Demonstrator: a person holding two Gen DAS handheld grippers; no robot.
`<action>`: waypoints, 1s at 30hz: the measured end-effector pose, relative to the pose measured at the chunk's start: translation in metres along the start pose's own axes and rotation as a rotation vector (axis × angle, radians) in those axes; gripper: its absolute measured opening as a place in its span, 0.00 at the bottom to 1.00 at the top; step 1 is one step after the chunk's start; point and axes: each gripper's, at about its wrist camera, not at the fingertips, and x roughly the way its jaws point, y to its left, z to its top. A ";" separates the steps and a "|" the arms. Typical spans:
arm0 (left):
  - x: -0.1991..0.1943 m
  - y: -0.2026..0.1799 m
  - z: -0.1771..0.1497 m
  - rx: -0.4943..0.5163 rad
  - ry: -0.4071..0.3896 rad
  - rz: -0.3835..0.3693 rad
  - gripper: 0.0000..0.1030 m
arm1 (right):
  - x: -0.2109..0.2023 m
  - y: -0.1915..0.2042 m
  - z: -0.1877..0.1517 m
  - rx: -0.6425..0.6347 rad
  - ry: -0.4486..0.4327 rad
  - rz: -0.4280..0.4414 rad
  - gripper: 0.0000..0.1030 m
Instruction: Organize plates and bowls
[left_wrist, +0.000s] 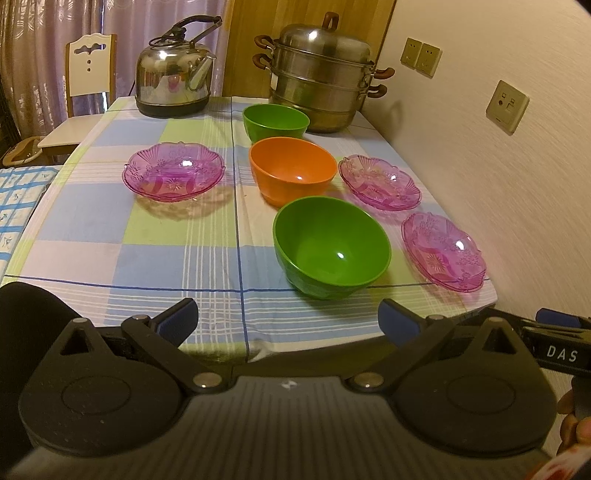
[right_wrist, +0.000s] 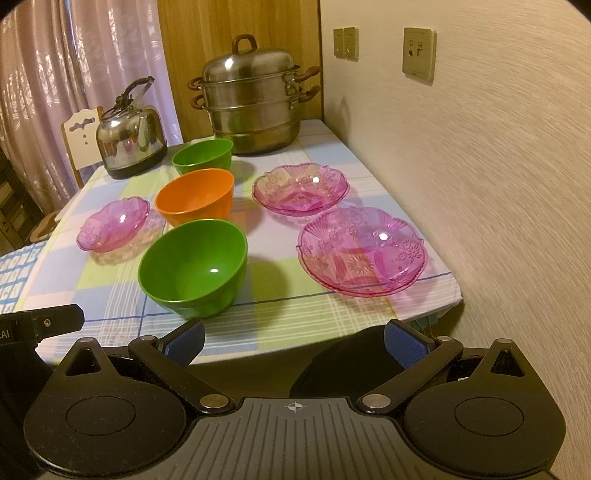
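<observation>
Three bowls stand in a row down the table's middle: a near green bowl, an orange bowl and a far green bowl. Three pink glass plates lie around them: one at the left, two at the right, far and near. My left gripper is open and empty before the near table edge. My right gripper is open and empty, also short of the edge.
A steel kettle and a stacked steel steamer pot stand at the table's far end. A wall with sockets runs along the right side. A chair stands at the far left.
</observation>
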 end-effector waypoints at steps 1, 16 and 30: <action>0.000 0.000 0.000 0.001 0.000 0.001 1.00 | 0.000 0.000 0.000 0.000 0.000 0.000 0.99; 0.000 0.000 0.000 -0.001 0.001 -0.002 1.00 | 0.000 -0.001 0.000 0.001 -0.001 0.002 0.99; 0.000 -0.002 0.000 0.000 0.001 -0.003 1.00 | -0.001 -0.001 0.003 0.006 -0.003 0.002 0.99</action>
